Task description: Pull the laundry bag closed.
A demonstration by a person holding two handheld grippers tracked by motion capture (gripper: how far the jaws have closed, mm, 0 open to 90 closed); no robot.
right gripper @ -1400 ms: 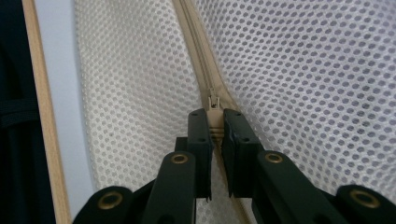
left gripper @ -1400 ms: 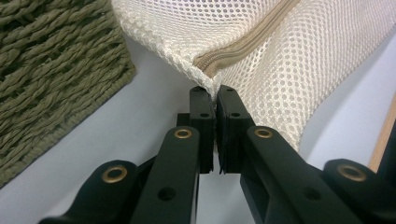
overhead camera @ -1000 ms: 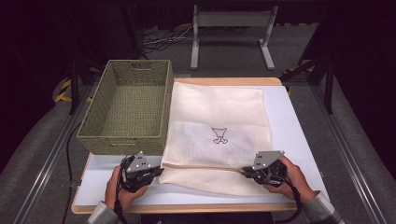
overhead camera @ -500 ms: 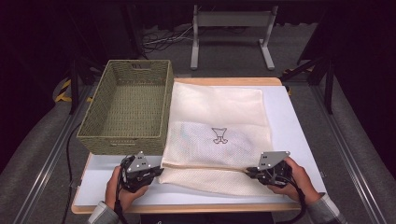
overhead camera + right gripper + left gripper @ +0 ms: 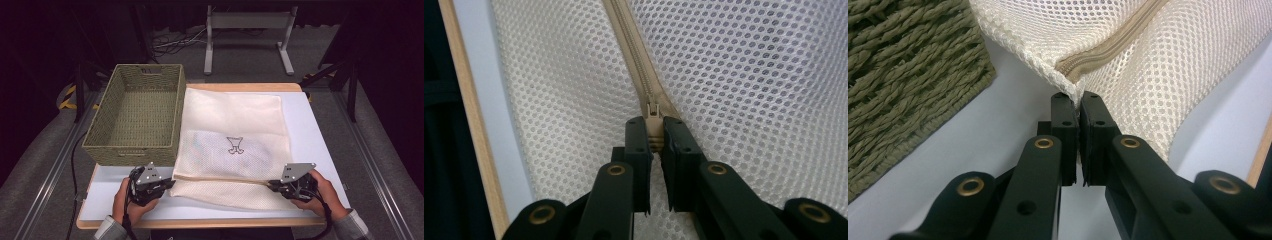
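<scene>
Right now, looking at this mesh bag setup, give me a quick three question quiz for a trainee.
1. What does the right gripper pinch?
2. True or false: the left gripper clamps a corner of the mesh bag at the zipper's end.
3. The wicker basket stands: A) on the bag, B) beside the bag, toward the left gripper, C) off the table.

Key: 1. The zipper pull. 2. True. 3. B.

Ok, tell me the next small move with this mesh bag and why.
Probably draw the right tongs along the zipper toward the left tongs: they are shut on the zipper pull, while the left tongs pinch the mesh bag corner as an anchor.
</scene>
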